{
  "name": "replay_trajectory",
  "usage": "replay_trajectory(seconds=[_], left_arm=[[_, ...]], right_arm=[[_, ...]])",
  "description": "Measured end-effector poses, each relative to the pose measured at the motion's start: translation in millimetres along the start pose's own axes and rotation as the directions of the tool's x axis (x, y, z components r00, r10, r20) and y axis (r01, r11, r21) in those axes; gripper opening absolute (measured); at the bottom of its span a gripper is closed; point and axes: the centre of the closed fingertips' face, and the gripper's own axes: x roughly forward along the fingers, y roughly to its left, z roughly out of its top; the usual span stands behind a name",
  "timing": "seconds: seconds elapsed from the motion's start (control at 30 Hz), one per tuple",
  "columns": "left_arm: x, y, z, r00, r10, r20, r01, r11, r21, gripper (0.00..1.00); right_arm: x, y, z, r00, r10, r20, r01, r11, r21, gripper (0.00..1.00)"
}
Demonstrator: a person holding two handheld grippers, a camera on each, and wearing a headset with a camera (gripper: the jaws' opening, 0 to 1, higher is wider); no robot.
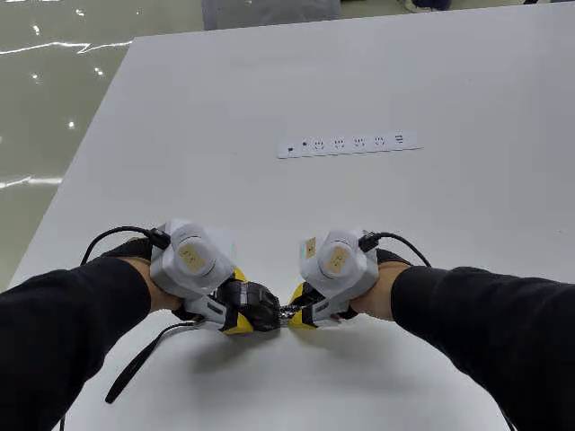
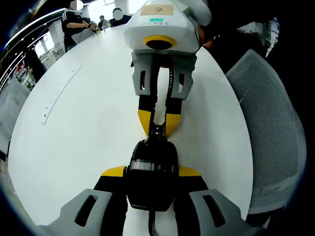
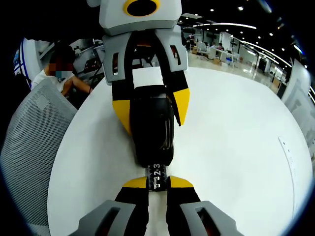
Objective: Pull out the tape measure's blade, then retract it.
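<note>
A black tape measure (image 1: 252,306) is held just above the white table (image 1: 359,81) near its front edge. My left gripper (image 2: 150,173) is shut on the tape measure's case (image 2: 151,172). My right gripper (image 3: 156,183) faces it from the other side and is shut on the blade's tip (image 3: 156,177), where printed numbers show. Only a short piece of blade (image 1: 288,312) spans the gap between case and right jaws. The left gripper (image 3: 147,110) and the case (image 3: 153,125) stand straight ahead in the right gripper view, and the right gripper (image 2: 158,120) stands ahead in the left gripper view.
A white power strip (image 1: 349,144) lies flat in the middle of the table. A black strap (image 1: 144,357) trails on the table at the front left. A grey mesh chair (image 2: 268,132) stands at the near edge. People sit at the far end of the table (image 2: 78,22).
</note>
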Motion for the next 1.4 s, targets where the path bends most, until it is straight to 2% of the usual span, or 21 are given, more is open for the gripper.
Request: replay_trajectory(seconds=[1.4], left_arm=[[1.7,1.5,0.5,1.0,0.003,0.001,-0.003,1.0,-0.006,0.3]], right_arm=[[-16.8,-4.4,-23.2,0.9992,-0.008,-0.039,0.009,1.0,0.023,0.09]])
